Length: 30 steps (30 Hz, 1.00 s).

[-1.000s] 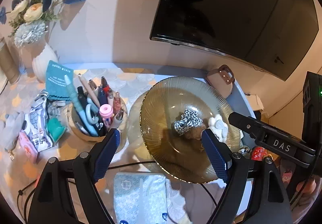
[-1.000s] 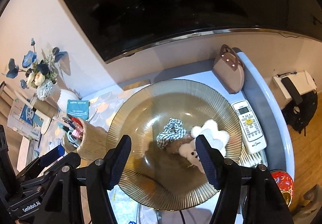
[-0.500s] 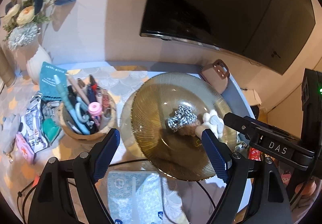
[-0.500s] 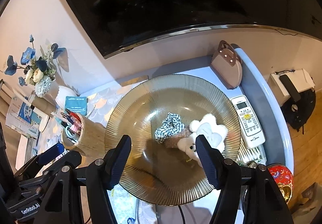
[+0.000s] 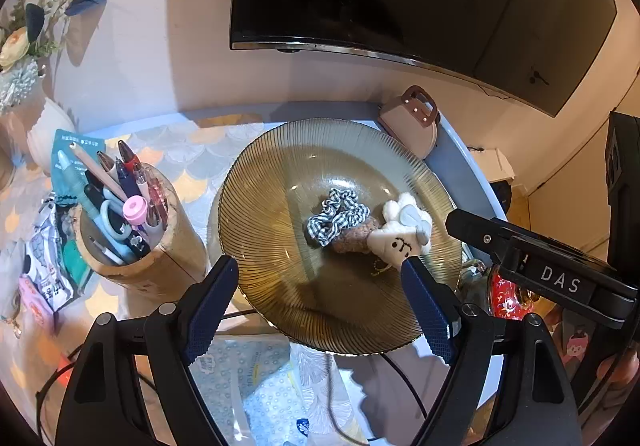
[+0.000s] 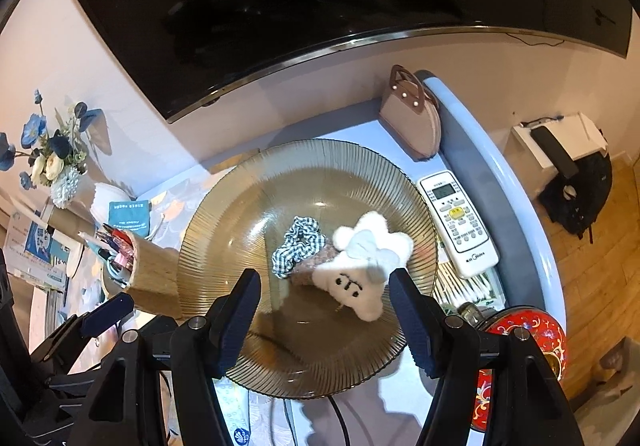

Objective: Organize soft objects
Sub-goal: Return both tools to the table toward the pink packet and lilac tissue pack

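Note:
A ribbed amber glass plate (image 5: 280,173) (image 6: 224,221) stands on the table. On it lie a black-and-white checked scrunchie (image 5: 334,213) (image 6: 296,250), a brown scrunchie (image 5: 354,240) (image 6: 310,266) and a white plush toy with a stitched face (image 5: 402,232) (image 6: 362,266), all touching. My left gripper (image 5: 320,302) is open and empty over the plate's near rim. My right gripper (image 6: 324,310) is open and empty, above the plate's near side, close to the plush toy. The right gripper's finger (image 5: 520,242) shows at the right of the left wrist view.
A wooden pen holder (image 5: 132,242) (image 6: 140,266) stands left of the plate. A small brown handbag (image 5: 412,121) (image 6: 412,117) lies behind it, a white remote (image 6: 458,221) and a red tin (image 6: 516,358) to its right. A tissue pack (image 5: 256,386) lies in front. A flower vase (image 6: 52,165) stands far left.
Both grippers have drawn back and up a little from the plate; the plate and soft things sit lower and smaller in view. Both stay open.

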{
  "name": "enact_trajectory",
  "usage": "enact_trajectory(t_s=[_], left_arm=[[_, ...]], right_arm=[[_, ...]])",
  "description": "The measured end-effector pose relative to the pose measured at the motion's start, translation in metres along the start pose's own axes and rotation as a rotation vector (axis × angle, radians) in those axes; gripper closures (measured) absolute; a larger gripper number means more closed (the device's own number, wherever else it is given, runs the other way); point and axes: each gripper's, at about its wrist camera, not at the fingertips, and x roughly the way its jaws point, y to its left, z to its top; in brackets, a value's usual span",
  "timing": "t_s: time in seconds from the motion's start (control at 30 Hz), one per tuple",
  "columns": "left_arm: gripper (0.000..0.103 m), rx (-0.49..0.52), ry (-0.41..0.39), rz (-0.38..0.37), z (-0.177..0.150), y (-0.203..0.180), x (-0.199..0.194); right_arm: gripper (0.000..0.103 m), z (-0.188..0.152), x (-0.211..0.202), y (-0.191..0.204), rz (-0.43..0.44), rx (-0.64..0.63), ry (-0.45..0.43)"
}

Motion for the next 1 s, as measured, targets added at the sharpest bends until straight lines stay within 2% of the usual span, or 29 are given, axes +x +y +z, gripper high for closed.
enact_trajectory(t_s=[0.8,0.9,1.0], left_arm=[[0.021,-0.052,0.001,0.026,-0.006,0.021,-0.007],[0.021,-0.075,-0.011,0.037,-0.009,0.032,-0.012],[0.021,-0.14,-0.043,0.05,-0.021,0.056,-0.026]], right_arm=[[0.038,-0.002,0.009,0.021,0.018,-0.043,0.027],[0.038,-0.003,0.011,0.026,0.025,-0.052,0.031],[0.037,-0.004,0.015,0.035,0.041,-0.07,0.042]])
